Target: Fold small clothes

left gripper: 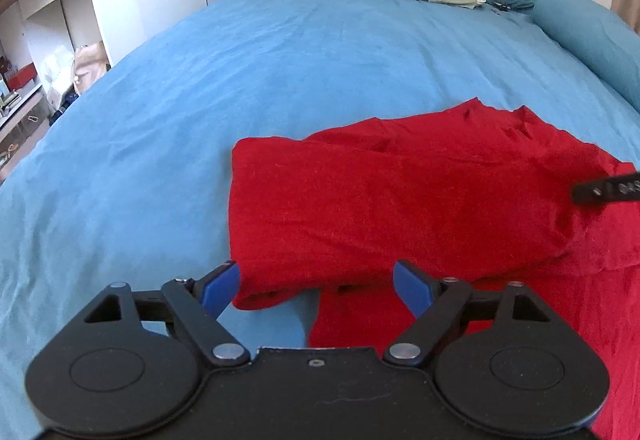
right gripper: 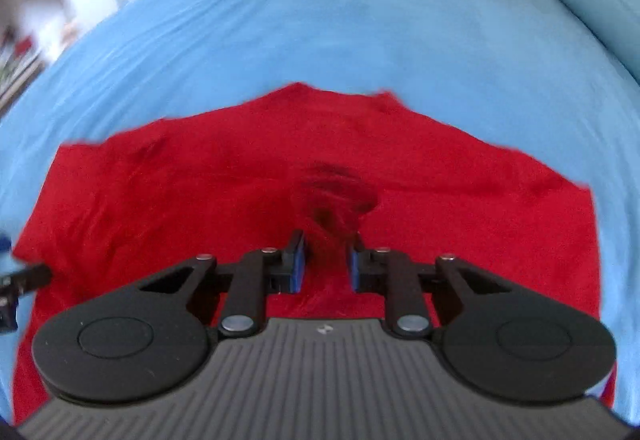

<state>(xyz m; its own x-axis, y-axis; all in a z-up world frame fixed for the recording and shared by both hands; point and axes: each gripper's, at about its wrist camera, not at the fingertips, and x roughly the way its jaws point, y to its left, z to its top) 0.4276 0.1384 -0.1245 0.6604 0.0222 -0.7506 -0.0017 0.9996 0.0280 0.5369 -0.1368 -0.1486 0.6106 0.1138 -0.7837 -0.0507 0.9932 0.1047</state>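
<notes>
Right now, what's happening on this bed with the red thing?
A person is folding a red garment on the blue bedsheet, holding a gripper in each hand. The left hand-held gripper is open at the folded edge. The right hand-held gripper has a bunched bit of the cloth between its partly closed fingers.

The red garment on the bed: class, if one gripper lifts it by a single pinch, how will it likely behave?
The red garment probably droops limply: it already lies in soft folds on the blue bedsheet. It looks thin, so likely light. The folded flap near the left gripper may fall open.
</notes>
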